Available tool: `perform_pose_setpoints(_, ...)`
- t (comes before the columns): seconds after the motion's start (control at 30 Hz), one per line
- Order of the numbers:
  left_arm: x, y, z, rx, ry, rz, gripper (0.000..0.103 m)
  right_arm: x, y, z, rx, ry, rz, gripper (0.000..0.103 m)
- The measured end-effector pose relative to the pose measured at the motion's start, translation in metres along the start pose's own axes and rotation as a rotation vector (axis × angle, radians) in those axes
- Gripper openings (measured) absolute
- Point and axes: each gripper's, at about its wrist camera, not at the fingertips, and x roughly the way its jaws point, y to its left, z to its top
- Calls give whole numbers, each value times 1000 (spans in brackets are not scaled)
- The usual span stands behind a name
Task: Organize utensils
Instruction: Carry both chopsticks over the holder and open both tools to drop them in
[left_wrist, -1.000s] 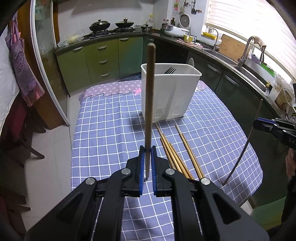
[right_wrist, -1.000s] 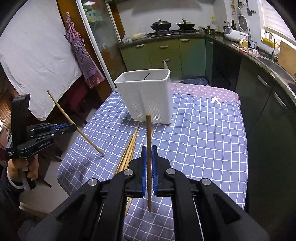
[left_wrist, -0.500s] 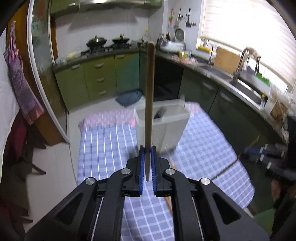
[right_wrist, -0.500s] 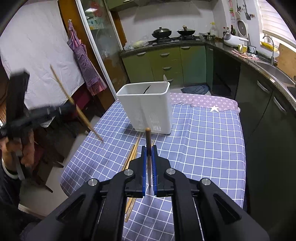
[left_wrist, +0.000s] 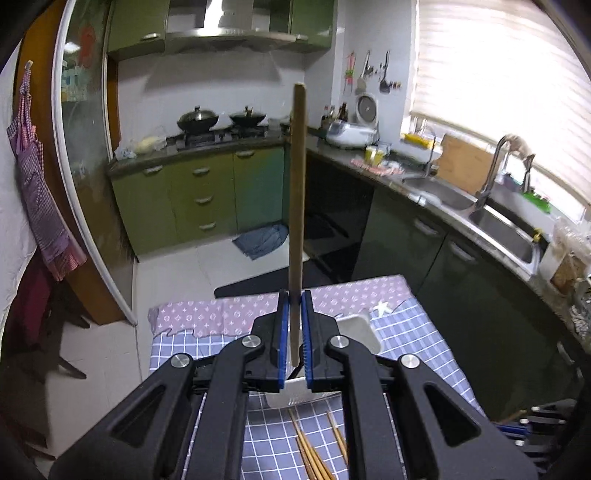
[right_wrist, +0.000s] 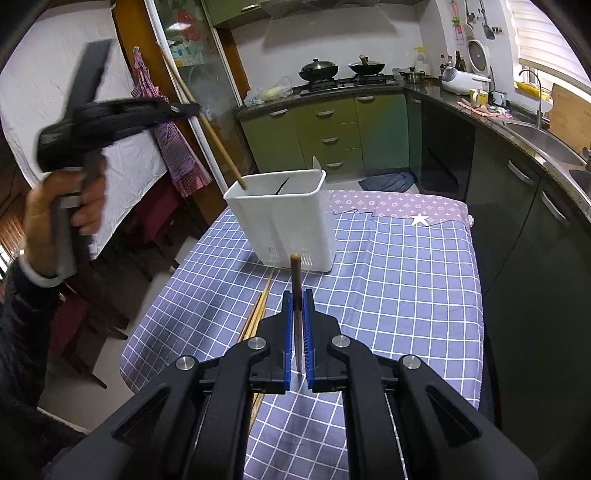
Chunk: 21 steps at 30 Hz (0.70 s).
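Right wrist view: tabletop (right_wrist: 406, 280) under blue grid cloth, lilac patterned strip with a white star at 12 o'clock edge. Green kitchen cabinets, two woks on hob, sink at 3 o'clock. No legible writing. White utensil holder (right_wrist: 291, 225) upright near 12 o'clock. Left gripper (right_wrist: 195, 109) pinches a chopstick (right_wrist: 207, 122), slanted, lower tip at holder's rim. Right gripper (right_wrist: 297, 332) pinches second chopstick (right_wrist: 296, 291), axis toward 12. Loose chopsticks (right_wrist: 258, 310) lie on cloth.

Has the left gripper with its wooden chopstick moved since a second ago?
Yes. The left gripper rose and moved toward the white slotted utensil holder, chopstick tip at its rim.
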Motion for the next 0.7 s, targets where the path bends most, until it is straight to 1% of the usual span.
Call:
perform_pose_setpoints(0.17,38,4,-17,-4,96,29,7,-6,4,9,-16,-12,-9,6)
perform_pose_setpoints(0.23,50,6,-24,-2,136,26,10,-8,8,17,-23,-17,-7,6)
perform_pose_setpoints(0.3,55,8,-30,-7,158,26,23,-9,11,27,-30,-26,-9,6)
perform_pose_setpoints(0.4,48,14,-31,-23,148,10,33,-15,17,50,-40,-54,-14,6)
perform_pose_setpoints(0.43,40,16,-30,-25,134,4,33,-18,18,58,-41,-68,-12,6)
perform_pose_setpoints(0.53,15,23,-28,-31,92,-8,38,-31,23,88,-39,-135,-9,6)
perform_pose_setpoints(0.6,-4,27,-29,-30,67,-8,45,-41,27,110,-33,-196,0,6)
perform_pose_setpoints(0.7,-26,32,-37,-24,52,-7,47,-50,32,145,-17,-283,0,6)
